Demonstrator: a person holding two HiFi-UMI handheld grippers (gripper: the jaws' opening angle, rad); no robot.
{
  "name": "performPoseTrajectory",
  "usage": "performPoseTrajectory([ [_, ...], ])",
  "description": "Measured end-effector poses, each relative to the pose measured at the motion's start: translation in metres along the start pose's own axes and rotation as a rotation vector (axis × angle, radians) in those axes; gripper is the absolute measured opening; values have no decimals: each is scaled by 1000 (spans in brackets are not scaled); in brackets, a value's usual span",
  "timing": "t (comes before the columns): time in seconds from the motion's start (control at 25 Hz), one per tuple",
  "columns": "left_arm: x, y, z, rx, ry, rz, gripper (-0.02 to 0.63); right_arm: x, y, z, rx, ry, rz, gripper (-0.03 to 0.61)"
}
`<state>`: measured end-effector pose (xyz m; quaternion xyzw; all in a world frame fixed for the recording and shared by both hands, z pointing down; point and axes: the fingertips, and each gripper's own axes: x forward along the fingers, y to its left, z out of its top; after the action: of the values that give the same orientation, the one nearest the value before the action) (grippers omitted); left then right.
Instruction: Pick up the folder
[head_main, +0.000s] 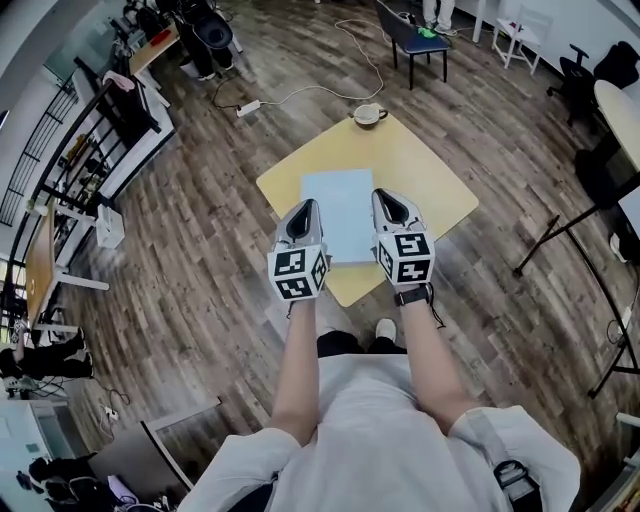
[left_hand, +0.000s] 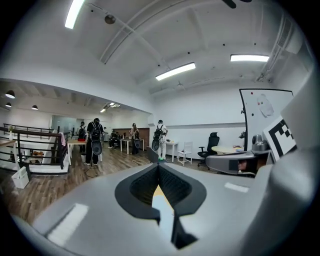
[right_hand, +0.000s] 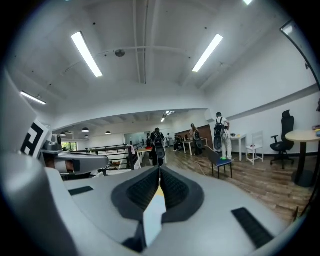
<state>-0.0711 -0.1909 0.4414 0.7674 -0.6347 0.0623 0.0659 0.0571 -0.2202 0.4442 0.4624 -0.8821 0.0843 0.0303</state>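
Closest to the lens, my forearms (head_main: 297, 360) reached out over the square yellow table (head_main: 425, 175). I kept the left gripper (head_main: 309, 205) and right gripper (head_main: 381, 196) both clenched, jaw tips pressed together with nothing pinched. They flanked the pale blue rectangular folder (head_main: 341, 210), which lay flat mid-table. A small round beige cup (head_main: 369, 115) sat at the far corner.

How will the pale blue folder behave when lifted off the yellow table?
The folder looks thin and flat, so probably light but may sag if lifted by one edge. Lying flush on the smooth table, it will likely slide when pushed.
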Motion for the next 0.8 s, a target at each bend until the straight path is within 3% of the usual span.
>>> performPoseTrajectory([
  [0.2, 25, 12, -23, -21, 43, -11, 11, 28, -12, -21, 23, 47, -2, 12],
  [0.8, 115, 105, -48, -75, 129, -25, 11, 141, -18, -55, 8, 174, -16, 14],
])
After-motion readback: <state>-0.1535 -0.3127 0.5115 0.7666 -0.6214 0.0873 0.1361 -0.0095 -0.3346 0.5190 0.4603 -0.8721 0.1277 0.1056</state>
